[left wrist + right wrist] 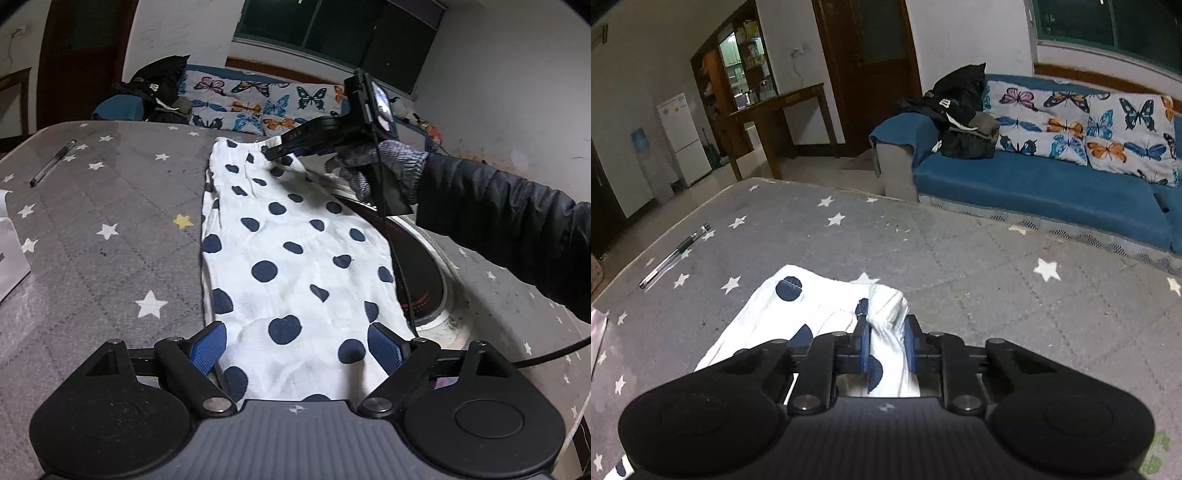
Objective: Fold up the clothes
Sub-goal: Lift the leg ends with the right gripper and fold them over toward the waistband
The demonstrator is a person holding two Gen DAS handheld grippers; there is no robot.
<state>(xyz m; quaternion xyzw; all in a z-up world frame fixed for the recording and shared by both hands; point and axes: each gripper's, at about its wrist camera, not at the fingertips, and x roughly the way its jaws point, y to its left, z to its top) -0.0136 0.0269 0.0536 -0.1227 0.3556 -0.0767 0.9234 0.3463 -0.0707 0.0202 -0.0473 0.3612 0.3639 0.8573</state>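
A white, navy-dotted garment [295, 251] lies stretched along the grey star-print worktop [103, 206], its right edge draped over a round black cooktop [421, 266]. The left tool [297, 343] has its blue pads apart, straddling the near end of the cloth. The right tool [886, 341] is clamped on the bunched far end, held by a gloved hand [373, 166]. A pen [676, 254] lies well to the left.
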